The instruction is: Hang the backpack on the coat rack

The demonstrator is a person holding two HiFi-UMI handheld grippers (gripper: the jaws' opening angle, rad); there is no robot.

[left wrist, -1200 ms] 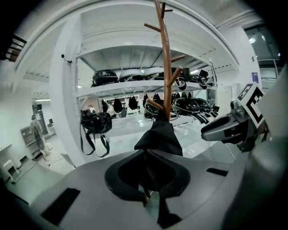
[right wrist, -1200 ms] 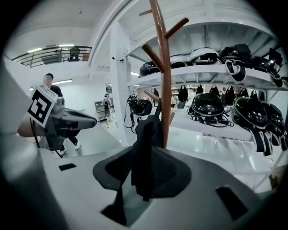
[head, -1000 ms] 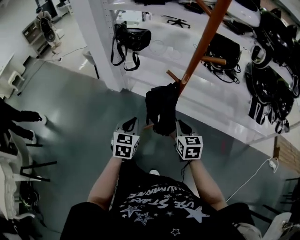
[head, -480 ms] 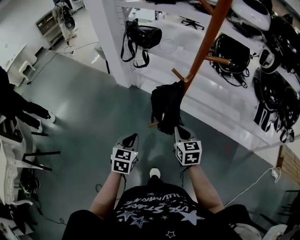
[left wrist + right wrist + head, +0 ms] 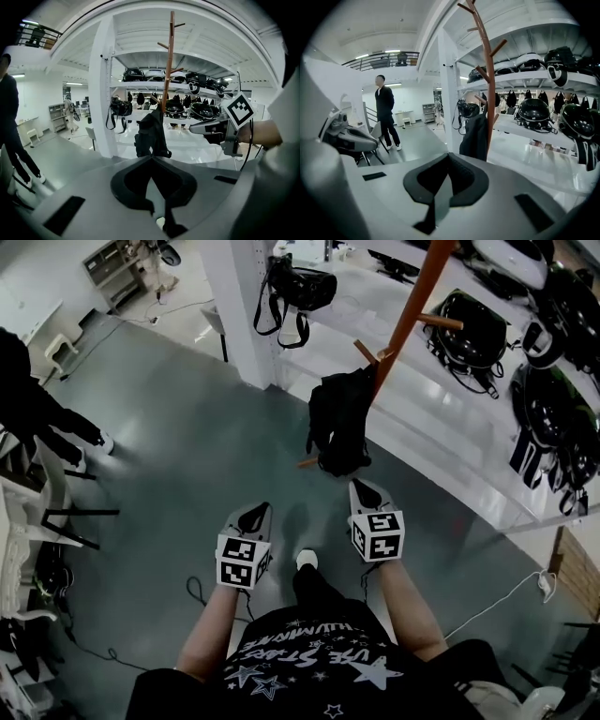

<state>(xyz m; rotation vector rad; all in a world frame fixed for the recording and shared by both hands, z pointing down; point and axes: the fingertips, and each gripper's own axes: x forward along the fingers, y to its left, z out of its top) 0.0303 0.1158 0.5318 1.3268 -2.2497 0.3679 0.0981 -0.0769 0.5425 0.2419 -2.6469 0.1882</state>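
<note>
Hanging from a lower peg (image 5: 364, 352) of the coat rack (image 5: 410, 310), the backpack (image 5: 339, 423) sits clear of left gripper (image 5: 257, 512) and right gripper (image 5: 362, 488), both with jaws together, empty. Recommend retreating straight, avoiding straps.

Head view first: the coat rack (image 5: 408, 315) runs out the top edge, so its crown's gone, and its lower pole and foot sit behind the backpack (image 5: 339, 423). Can't make out how the bag hooks over the peg (image 5: 362, 351), it's all one black blob there. In the right gripper view the body of my right tongs (image 5: 448, 159) covers the bag's bottom. The person (image 5: 33, 399) on the left is chopped by the frame edge. The dark gear (image 5: 548, 418) on the shelves (image 5: 441, 427) is too murky to name.
</note>
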